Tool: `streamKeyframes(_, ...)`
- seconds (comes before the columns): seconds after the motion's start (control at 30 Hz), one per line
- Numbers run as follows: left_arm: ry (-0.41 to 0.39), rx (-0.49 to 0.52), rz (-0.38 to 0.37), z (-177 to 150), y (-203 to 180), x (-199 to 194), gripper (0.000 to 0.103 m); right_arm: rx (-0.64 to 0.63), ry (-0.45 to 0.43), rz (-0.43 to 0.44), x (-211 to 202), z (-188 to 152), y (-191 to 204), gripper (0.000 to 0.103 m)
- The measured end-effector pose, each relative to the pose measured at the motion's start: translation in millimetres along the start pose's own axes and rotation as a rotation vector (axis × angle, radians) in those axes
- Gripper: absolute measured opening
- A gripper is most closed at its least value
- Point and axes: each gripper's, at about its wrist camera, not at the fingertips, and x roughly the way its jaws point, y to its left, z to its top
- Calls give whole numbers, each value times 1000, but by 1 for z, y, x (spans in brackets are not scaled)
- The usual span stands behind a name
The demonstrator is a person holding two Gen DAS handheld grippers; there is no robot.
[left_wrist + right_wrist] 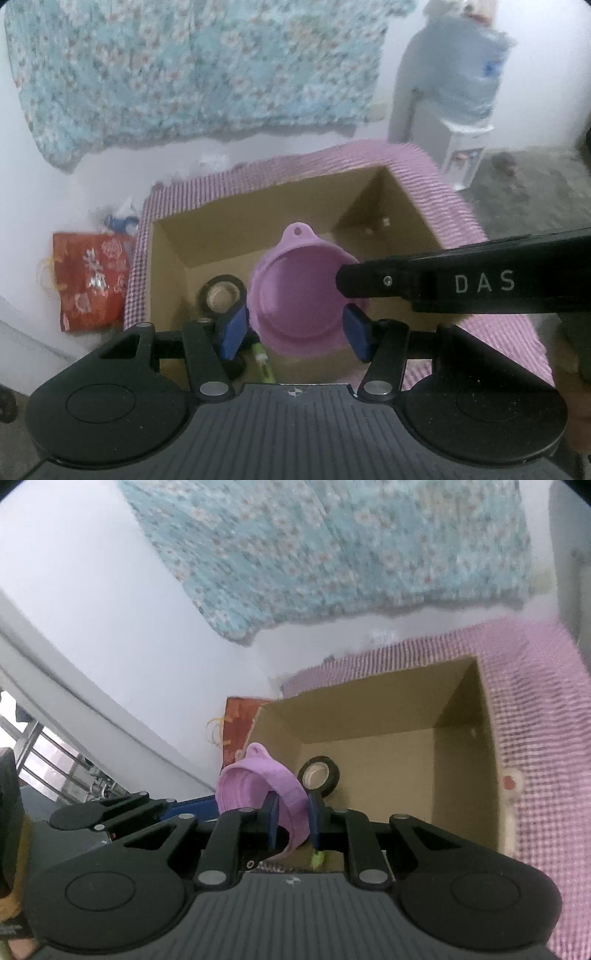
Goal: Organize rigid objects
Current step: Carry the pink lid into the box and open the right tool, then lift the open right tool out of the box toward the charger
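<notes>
We see the cardboard box (pixel 369 760) on the pink checked cloth (pixel 535 709), tape roll (pixel 318 776) on its floor. Our right gripper (pixel 291 821) pinches the purple bowl's (pixel 258 790) rim above the box — left gripper (pixel 295 332) spread, holding nothing.

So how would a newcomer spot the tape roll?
Find the open cardboard box on the pink checked cloth. On its floor, beside the lilac bowl held by the right gripper, lies the tape roll: a black ring, tan core.
</notes>
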Motion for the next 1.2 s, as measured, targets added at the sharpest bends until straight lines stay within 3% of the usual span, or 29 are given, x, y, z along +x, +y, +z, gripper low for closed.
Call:
streamKeyframes(0.17,137,-86,2,28,23,53,56,17,116,-19,57,38,-20,18)
streamKeyframes(0.37,223,-106,76,43,33,96,56,60,230,-15,113,65,-44,18)
streamKeyframes(0.53,274,-151,78,50,41,122,57,72,289,-32,147,73,-58,18)
streamKeyframes(0.93,289,-209,72,56,45,148,60,151,317,-72,194,80,-97,16)
streamKeyframes(1.2,244,-211,41,57,44,123,64,128,276,-72,186,78,-89,18)
